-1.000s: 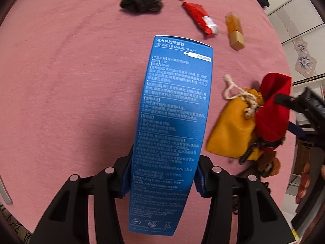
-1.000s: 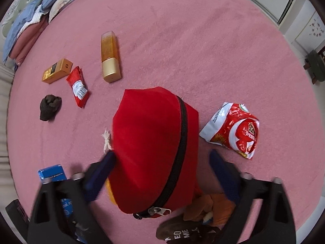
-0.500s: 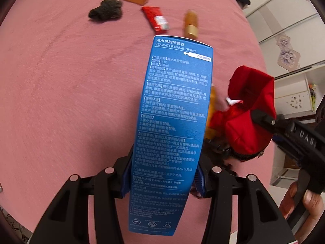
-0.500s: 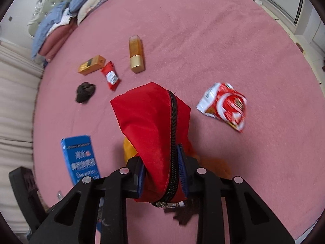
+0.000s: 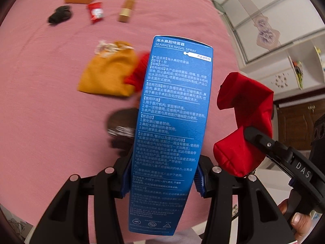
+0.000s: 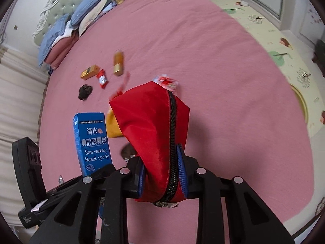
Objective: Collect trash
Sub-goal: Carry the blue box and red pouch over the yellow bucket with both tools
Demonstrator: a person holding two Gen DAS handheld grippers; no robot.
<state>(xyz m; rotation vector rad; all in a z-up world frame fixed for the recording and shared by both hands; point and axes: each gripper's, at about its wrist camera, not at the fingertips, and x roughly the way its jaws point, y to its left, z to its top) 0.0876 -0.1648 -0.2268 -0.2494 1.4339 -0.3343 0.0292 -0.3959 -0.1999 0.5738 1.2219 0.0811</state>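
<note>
My left gripper (image 5: 162, 181) clamps a blue box (image 5: 172, 126) near its lower end; its long axis runs straight out from the jaws, away from me. It is smooth printed card. My right gripper (image 6: 162, 172) pinches a red pouch (image 6: 150, 126), soft fabric with a black zipper, above the pink bedspread (image 6: 223, 81).

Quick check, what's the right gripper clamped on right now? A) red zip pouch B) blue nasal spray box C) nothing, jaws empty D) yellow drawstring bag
A: in the right wrist view the right gripper has its pads pressed on the red zip pouch, lifted off the pink bedspread; the blue nasal spray box is in the left gripper, and the yellow drawstring bag lies on the bed.
</note>
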